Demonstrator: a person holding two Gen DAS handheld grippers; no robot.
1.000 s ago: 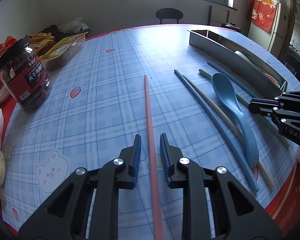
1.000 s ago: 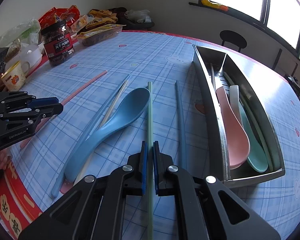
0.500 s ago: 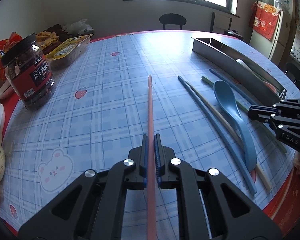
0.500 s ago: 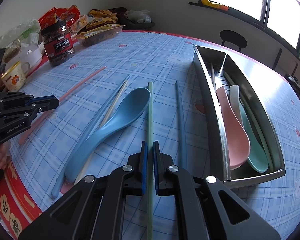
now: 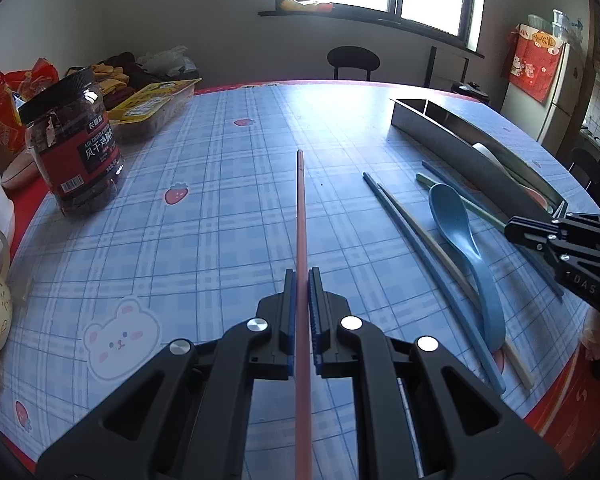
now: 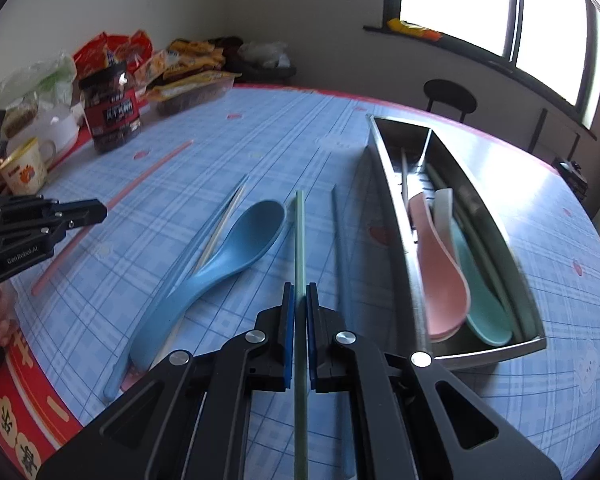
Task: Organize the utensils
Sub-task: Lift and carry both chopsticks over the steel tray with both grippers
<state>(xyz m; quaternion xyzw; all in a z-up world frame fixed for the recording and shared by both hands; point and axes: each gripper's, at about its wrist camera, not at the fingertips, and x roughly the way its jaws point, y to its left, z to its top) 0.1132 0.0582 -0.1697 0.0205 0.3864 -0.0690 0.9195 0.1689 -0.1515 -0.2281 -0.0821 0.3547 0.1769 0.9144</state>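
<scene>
A second ago the left gripper [image 5: 299, 280] has its jaws apart on either side of the pink chopstick [image 5: 300, 216]; now they are closed on it. In the left wrist view the stick's far tip sits lower, toward the frame's centre, and the jar [image 5: 73, 145] at left looms larger and higher. In the right wrist view the green chopstick [image 6: 299, 240] in the right gripper [image 6: 299, 292] now ends lower in the frame, the tray [image 6: 396, 216] at right is blurred, and the pink stick's near end shows clear of the left gripper.
</scene>
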